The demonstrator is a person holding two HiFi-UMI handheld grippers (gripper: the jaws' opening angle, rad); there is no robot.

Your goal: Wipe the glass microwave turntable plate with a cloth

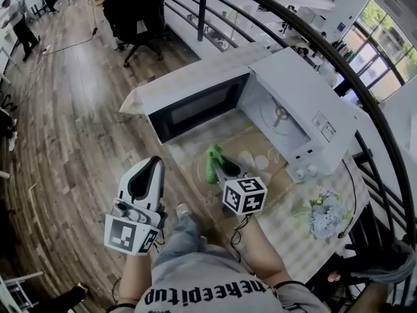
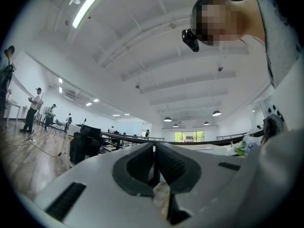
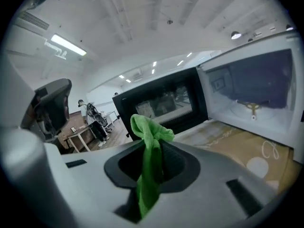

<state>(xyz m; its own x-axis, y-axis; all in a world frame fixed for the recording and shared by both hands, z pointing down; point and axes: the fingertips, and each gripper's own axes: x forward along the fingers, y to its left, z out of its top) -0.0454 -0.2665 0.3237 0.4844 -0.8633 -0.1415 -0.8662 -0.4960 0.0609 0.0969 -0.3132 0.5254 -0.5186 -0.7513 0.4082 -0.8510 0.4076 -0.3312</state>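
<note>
The clear glass turntable plate (image 1: 236, 147) lies faintly visible on the patterned tablecloth in front of the open microwave (image 1: 287, 103). My right gripper (image 1: 219, 166) (image 3: 152, 148) hovers over the plate's near-left part, shut on a green cloth (image 1: 212, 160) (image 3: 148, 141) that sticks up out of the jaws and hangs below them. My left gripper (image 1: 155, 164) (image 2: 154, 151) is off the table's left edge over the wooden floor, jaws shut with nothing between them. In the right gripper view the microwave cavity (image 3: 256, 94) shows a bare drive coupler with no plate inside.
The microwave door (image 1: 195, 106) (image 3: 166, 103) swings open to the left. A bunch of flowers (image 1: 324, 215) lies at the table's right. A black curved railing (image 1: 365, 96) runs behind. An office chair (image 1: 133, 12) stands on the floor at the far left. The person's knees (image 1: 186, 237) are below the grippers.
</note>
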